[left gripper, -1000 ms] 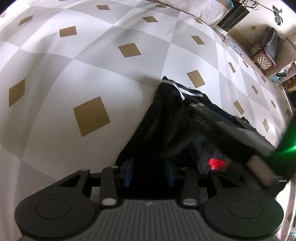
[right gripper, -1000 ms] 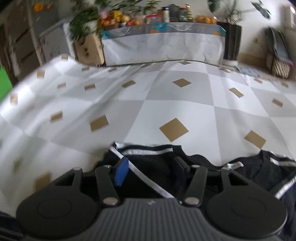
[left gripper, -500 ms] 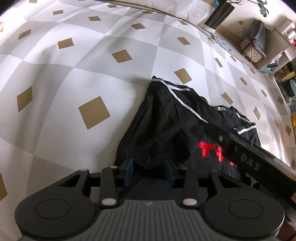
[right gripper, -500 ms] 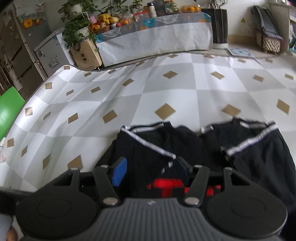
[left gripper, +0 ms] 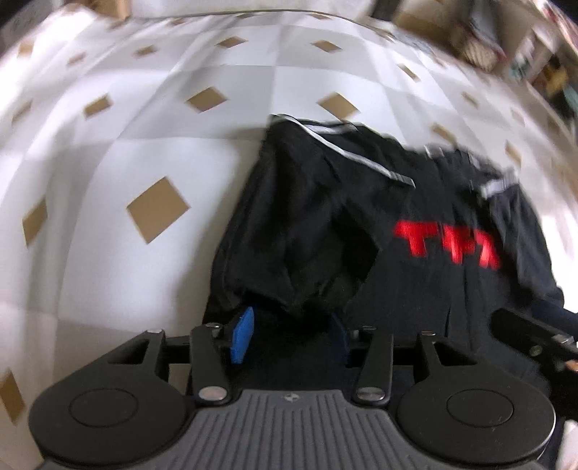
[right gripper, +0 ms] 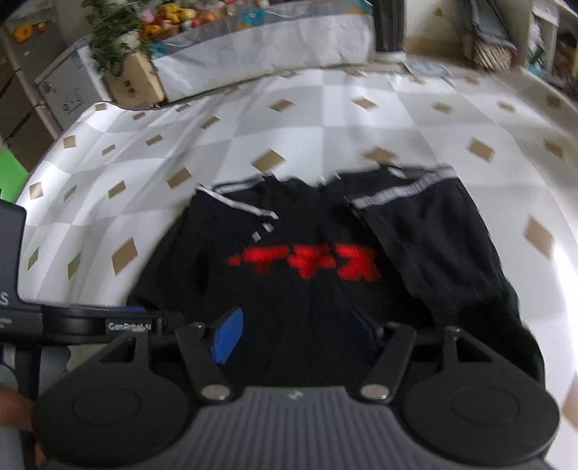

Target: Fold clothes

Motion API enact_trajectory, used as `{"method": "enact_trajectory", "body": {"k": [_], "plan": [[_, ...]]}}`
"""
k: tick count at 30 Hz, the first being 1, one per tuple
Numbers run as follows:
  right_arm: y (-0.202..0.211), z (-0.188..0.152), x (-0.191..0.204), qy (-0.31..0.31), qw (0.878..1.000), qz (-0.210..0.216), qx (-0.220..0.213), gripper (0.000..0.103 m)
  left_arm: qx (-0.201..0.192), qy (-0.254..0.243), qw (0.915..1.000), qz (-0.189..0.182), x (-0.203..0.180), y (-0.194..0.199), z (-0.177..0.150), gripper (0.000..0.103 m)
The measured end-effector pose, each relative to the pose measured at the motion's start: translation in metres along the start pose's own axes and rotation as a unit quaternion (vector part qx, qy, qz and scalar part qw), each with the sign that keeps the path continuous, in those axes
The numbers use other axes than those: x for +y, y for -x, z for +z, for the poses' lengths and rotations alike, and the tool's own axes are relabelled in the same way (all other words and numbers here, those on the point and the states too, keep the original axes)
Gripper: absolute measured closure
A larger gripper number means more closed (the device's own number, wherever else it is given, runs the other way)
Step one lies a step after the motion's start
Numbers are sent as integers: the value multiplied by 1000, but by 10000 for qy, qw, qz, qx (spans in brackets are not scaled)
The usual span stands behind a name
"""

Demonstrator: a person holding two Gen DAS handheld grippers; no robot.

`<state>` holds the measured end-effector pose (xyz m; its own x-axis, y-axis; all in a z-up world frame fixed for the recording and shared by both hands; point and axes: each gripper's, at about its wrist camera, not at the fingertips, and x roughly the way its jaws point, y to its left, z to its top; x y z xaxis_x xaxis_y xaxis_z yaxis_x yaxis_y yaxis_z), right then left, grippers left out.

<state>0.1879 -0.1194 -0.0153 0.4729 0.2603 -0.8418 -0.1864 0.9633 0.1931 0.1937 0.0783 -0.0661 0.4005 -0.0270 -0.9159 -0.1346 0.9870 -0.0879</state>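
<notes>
A black shirt with red letters and white-striped sleeves lies on the grey-and-white checked cloth, both sleeves folded in over the chest. My left gripper hovers at the shirt's near left edge. Its jaws are opening, and a loose fold of black cloth hangs between the blue pads without being pressed. In the right wrist view the shirt fills the middle. My right gripper sits above its lower hem with its jaws opening and nothing pinched between them. The left gripper's body shows at the left edge of that view.
The checked cloth spreads wide around the shirt. Beyond it stand a covered table with fruit and plants, a cardboard box and a dark bin. Something green sits at the far left.
The right gripper drew back and up off the left sleeve, so the whole shirt and its red letters came into view. Both pairs of jaws widened. The left view swung right.
</notes>
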Motion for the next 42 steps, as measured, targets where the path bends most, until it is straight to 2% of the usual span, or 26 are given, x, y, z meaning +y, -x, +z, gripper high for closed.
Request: {"method": "enact_trajectory", "body": {"k": [3, 7, 17, 24, 32, 42], "plan": [[10, -14, -11, -227, 9997, -84, 88, 40, -52, -279, 9994, 188, -11, 2, -11, 56], [23, -34, -21, -374, 9990, -231, 87, 40, -15, -196, 9997, 125, -13, 7, -22, 55], [46, -69, -46, -774, 9959, -476, -11, 39, 156, 137, 9988, -438, -16, 32, -57, 55], [56, -89, -55, -1016, 9931, -588, -77, 38, 278, 9, 9973, -673, -33, 44, -90, 55], [57, -106, -52, -1024, 9924, -687, 24, 38, 413, -166, 9966, -689, -45, 52, -120, 55], [42, -125, -50, -961, 9902, -907, 462, 37, 336, -328, 9976, -499, -51, 57, -141, 55]]}}
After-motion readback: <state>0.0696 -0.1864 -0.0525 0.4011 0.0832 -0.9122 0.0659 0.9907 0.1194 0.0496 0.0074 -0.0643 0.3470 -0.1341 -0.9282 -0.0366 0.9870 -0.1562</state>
